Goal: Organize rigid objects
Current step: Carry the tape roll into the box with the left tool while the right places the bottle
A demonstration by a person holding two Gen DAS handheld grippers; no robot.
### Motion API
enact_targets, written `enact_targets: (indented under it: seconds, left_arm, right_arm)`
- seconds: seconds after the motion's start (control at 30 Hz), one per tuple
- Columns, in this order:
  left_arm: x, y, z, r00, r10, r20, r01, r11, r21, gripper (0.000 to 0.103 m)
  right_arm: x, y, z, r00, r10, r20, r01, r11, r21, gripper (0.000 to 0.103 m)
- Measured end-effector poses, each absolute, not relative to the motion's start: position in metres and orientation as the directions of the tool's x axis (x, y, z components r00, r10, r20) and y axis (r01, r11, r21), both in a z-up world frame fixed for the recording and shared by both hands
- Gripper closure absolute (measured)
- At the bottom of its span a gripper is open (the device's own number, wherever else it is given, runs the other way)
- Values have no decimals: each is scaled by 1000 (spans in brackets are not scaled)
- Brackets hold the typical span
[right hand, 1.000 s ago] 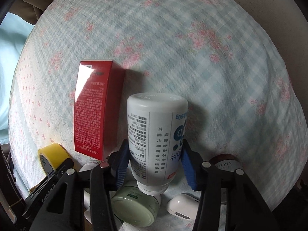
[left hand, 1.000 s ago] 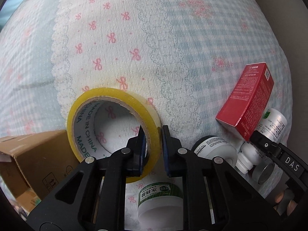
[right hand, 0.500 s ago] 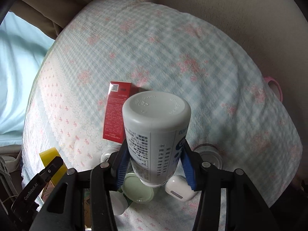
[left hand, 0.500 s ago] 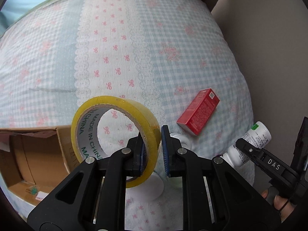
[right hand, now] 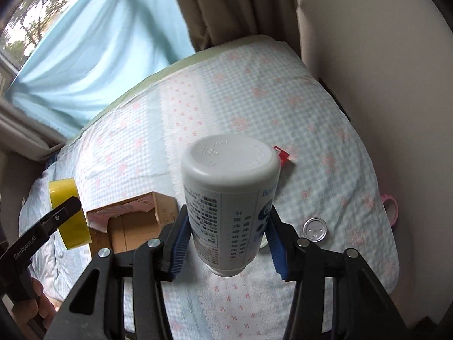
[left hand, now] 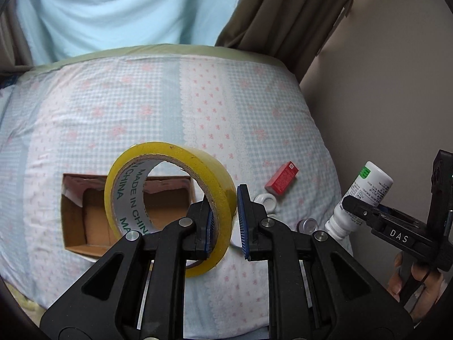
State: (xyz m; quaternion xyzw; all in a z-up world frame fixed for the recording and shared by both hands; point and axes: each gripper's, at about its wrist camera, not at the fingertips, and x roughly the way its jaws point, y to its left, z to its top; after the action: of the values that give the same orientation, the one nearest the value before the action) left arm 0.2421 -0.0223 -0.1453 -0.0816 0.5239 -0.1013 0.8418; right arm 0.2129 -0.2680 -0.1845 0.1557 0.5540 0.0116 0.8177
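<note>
My left gripper [left hand: 225, 221] is shut on the rim of a yellow tape roll [left hand: 170, 198] and holds it high above the bed; the roll also shows in the right wrist view [right hand: 69, 212]. My right gripper [right hand: 226, 243] is shut on a white bottle [right hand: 229, 198], held upside down with its base toward the camera; the bottle also shows in the left wrist view [left hand: 365, 195]. An open cardboard box [left hand: 85, 215] sits on the bed below the roll, also in the right wrist view [right hand: 130, 221]. A red box [left hand: 281, 181] lies on the sheet.
The bed has a checked blue and pink sheet [left hand: 198, 107]. Small white jars [left hand: 266, 201] and a silver lid [right hand: 314, 228] lie near the red box. A pink tape roll [right hand: 389, 206] sits at the bed's right edge by the wall. Curtains [left hand: 283, 11] hang behind.
Both grippers have risen well above the bed with their objects, so the bed looks smaller. The whole cardboard box, curtains and wall have come into view.
</note>
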Motion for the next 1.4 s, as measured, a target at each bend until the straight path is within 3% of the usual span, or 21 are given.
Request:
enact_targets:
  seconds: [0.3, 0.6, 1.03, 1.27, 1.37, 1.4]
  left_arm:
    - [205, 90, -143, 450, -166, -878, 9, 983, -181, 90]
    - [223, 165, -213, 328, -192, -925, 64, 981, -181, 90]
    - [289, 172, -367, 72, -205, -976, 201, 961, -187, 90]
    - [305, 160, -402, 36, -158, -987, 294, 945, -140, 90]
    - [311, 163, -407, 51, -106, -993, 304, 949, -86, 79]
    - [312, 166, -406, 68, -104, -992, 304, 949, -79, 62]
  right_arm:
    - [203, -154, -173, 335, 316, -888, -68, 948, 311, 57]
    - [211, -58, -216, 264, 317, -911, -67, 948, 311, 57]
    - [259, 6, -342, 150, 267, -952, 60, 959, 278, 57]
    - [268, 13, -387, 87, 252, -964, 5, 967, 254, 57]
    - [271, 15, -397, 84, 273, -958, -16, 962, 273, 56]
    - [271, 15, -399, 91, 270, -959, -16, 963, 269, 47]
